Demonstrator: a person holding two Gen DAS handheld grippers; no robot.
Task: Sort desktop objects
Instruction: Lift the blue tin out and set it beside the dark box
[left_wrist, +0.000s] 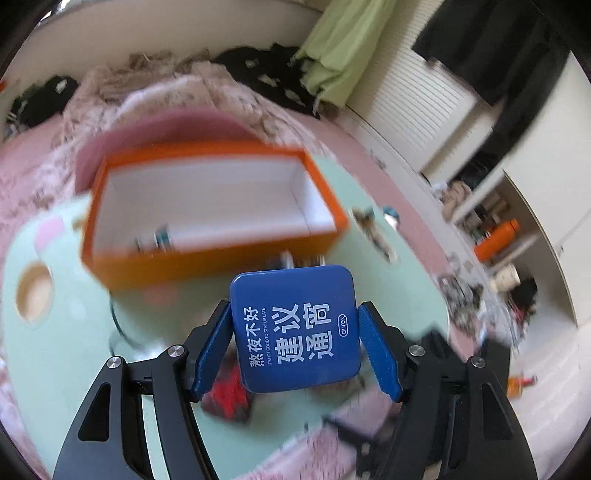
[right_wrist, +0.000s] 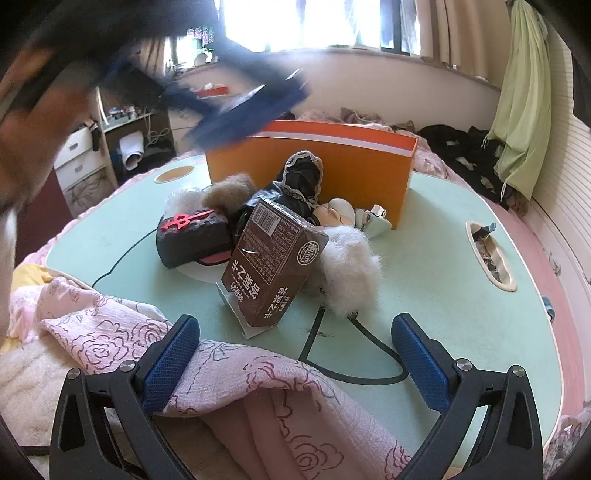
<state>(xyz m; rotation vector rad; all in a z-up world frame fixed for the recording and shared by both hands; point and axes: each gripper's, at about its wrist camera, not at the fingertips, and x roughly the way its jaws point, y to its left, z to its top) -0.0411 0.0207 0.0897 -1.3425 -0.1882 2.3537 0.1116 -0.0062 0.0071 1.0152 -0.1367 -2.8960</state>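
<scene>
Tin: blue square tin (left_wrist: 295, 328) with white lettering, pinched by its two side edges between blue ribbed pads (left_wrist: 213, 347), lifted off the table, just in front of the orange box's near wall in the left wrist view.
Left gripper: (left_wrist: 295, 332) clamped on the tin, one pad on either side; seen from the right wrist view only as a blurred blue smear (right_wrist: 251, 107) above the orange box's left end, beside a blurred hand (right_wrist: 33, 122).
Orange box: (left_wrist: 207, 258) open-topped, white inside, on the table's far half; small items low in its near left corner, too blurred to name.
Right gripper: (right_wrist: 295, 373) jaws spread wide, nothing between the pads, held low over the table's near edge, well short of the orange box, above a pink flower-print cloth (right_wrist: 236, 387).
Brown carton: (right_wrist: 273, 266) tilted, printed side up, in front of the orange box, resting against the pile.
Pile: black pouch with a red emblem (right_wrist: 192, 232) left of the carton; white fluffy thing (right_wrist: 351, 273) right of it; black lace-edged fabric (right_wrist: 303, 177) and a tan fluffy thing (right_wrist: 229, 192) behind, touching the orange box's front.
Table: mint green (right_wrist: 436, 258), with a black line drawn on it and a cut-out slot to the orange box's right.
</scene>
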